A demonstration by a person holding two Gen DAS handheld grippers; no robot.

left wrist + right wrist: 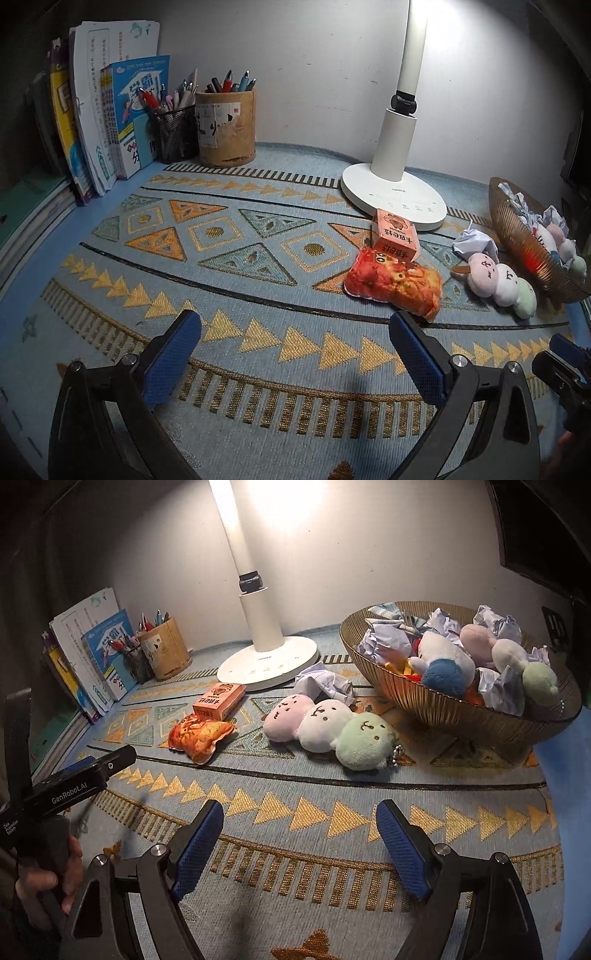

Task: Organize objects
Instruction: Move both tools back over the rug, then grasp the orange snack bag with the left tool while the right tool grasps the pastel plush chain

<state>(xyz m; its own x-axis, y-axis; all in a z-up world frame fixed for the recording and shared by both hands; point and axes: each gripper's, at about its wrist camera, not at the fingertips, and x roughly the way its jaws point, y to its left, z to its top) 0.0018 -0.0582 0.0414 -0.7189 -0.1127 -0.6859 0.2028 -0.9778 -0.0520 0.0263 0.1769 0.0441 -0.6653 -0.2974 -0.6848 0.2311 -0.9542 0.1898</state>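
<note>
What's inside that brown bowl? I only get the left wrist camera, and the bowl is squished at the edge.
Observer: From the right wrist view, the bowl is piled with crumpled paper and plush toys, one with a blue plush ball on it.
Operator: Does the pink, white and green plush have anything on its end?
Observer: Yes. A small bead chain hangs off the green end of the three-ball plush.
Operator: Is my other gripper holding something?
Observer: No. The right gripper is open, with nothing between its blue pads.
</note>
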